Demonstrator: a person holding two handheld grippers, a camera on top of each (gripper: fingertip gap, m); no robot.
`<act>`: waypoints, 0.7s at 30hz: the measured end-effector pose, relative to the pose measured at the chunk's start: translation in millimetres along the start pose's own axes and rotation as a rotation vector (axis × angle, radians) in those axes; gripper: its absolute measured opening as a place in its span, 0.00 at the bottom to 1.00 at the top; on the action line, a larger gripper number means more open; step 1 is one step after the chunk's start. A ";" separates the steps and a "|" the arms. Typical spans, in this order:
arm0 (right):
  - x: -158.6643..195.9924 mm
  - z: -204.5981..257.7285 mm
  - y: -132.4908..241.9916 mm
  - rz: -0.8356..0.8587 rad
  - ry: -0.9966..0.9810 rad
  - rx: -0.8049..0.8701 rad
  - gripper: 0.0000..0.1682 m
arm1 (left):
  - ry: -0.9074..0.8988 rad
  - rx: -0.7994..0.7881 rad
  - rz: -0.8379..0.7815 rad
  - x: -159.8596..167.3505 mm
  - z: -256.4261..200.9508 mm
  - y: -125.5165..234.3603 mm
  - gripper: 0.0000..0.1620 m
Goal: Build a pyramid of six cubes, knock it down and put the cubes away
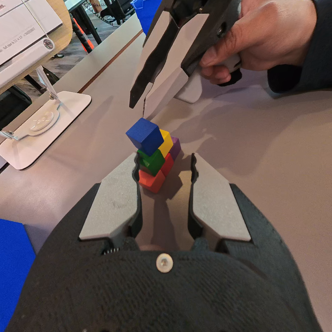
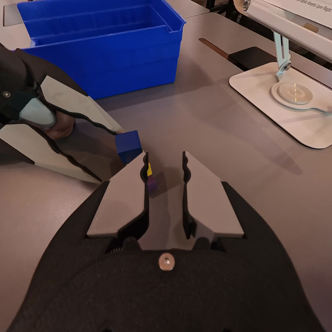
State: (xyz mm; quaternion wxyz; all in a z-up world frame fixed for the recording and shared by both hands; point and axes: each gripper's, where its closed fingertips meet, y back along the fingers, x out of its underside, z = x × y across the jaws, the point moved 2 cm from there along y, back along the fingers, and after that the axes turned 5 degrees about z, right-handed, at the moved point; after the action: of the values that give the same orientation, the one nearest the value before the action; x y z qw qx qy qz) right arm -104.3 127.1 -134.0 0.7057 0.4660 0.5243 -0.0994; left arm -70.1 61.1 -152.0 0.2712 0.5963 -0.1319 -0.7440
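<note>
Six cubes stand stacked as a pyramid, seen edge-on in the left wrist view. The blue cube (image 1: 145, 136) on top is tilted over the green cube (image 1: 152, 161), with the yellow (image 1: 166, 142), purple (image 1: 175, 145), red (image 1: 168, 164) and orange (image 1: 151, 181) cubes around and below. My left gripper (image 1: 165, 158) is open, and its left fingertip lies against the green and orange cubes. My right gripper (image 2: 165, 154) is open just above the stack; its left finger hides most of the cubes, leaving the blue (image 2: 128, 145), yellow (image 2: 149, 169) and purple (image 2: 151, 185) ones in view. It also shows from above in the left wrist view (image 1: 138, 109), with a fingertip at the blue cube's top corner.
A blue bin (image 2: 107, 62) stands behind the left gripper (image 2: 111, 156); a part of it shows at the lower left in the left wrist view (image 1: 10, 269). A white stand base (image 2: 287, 104) sits at the right, and it also shows in the left wrist view (image 1: 45, 129). A hand (image 1: 260, 45) holds the right gripper.
</note>
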 end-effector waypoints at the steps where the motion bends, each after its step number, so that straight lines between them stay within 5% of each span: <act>1: 0.1 0.5 -0.6 0.000 -0.003 -0.004 0.21 | 0.000 0.000 0.003 0.4 -0.1 -0.2 0.34; 21: 2.9 -0.7 -6.3 0.015 0.001 0.020 0.21 | -0.014 0.002 -0.027 -4.6 -3.2 7.4 0.34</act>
State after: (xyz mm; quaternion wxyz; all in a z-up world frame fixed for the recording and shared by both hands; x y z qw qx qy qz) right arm -107.5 125.2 -139.9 0.7016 0.4771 0.5199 -0.0991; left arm -64.6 58.0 -145.2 0.2595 0.5929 -0.1267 -0.7517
